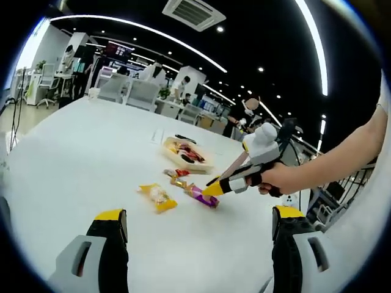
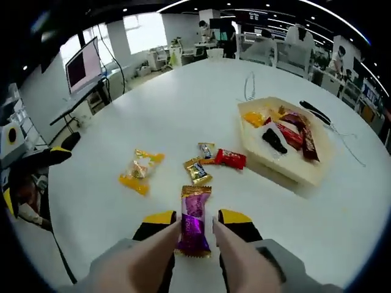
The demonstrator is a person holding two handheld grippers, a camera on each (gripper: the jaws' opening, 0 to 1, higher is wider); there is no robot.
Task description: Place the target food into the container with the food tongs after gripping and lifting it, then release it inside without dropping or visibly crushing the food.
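Observation:
A purple-wrapped candy (image 2: 194, 223) lies on the white table (image 2: 183, 104), and my right gripper (image 2: 197, 218) is shut on it, one yellow-tipped jaw at each side. In the left gripper view the right gripper (image 1: 214, 188) reaches in from the right, held by a hand, tips down on the purple candy (image 1: 203, 196). A pale tray (image 2: 287, 168) holding several wrapped sweets stands beyond, also seen as the tray (image 1: 201, 166). Black tongs (image 2: 314, 113) lie beside it. My left gripper (image 1: 198, 213) hangs wide open above the table with nothing between its jaws.
A yellow snack packet (image 2: 140, 171), a gold candy (image 2: 197, 172), a small blue-and-gold candy (image 2: 206, 151) and a red candy (image 2: 230, 159) lie loose between me and the tray. A thin cable (image 2: 247, 85) lies farther off. Desks, chairs and a monitor (image 2: 82, 64) stand around the table.

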